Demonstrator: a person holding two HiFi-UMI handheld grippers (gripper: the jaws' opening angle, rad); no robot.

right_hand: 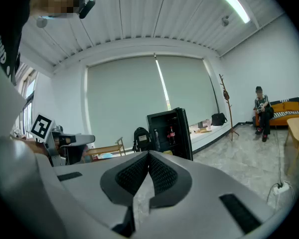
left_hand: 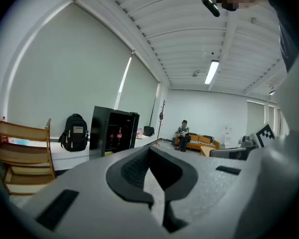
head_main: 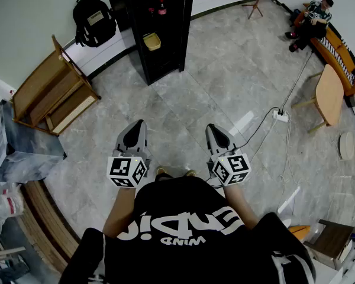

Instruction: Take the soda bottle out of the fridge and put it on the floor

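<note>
The black fridge [head_main: 165, 52] stands open at the far side of the floor, well ahead of both grippers. A red-labelled soda bottle [head_main: 161, 6] stands on its upper shelf, with a second bottle beside it. The same soda bottle [left_hand: 120, 132] shows small in the left gripper view, and the soda bottle [right_hand: 172, 132] shows again in the right gripper view. My left gripper [head_main: 139, 123] and right gripper [head_main: 212, 127] are held side by side in front of the person's body, pointing toward the fridge. Both are shut and empty, as seen at the left gripper [left_hand: 150, 151] and right gripper [right_hand: 149, 156].
A black backpack [head_main: 93, 19] leans on the wall left of the fridge, next to a tipped wooden shelf [head_main: 56, 93]. A yellow item [head_main: 152, 41] sits low in the fridge. A power strip [head_main: 281, 116] and its cable lie right, near a wooden chair [head_main: 328, 93]. A person [head_main: 313, 19] sits on a sofa.
</note>
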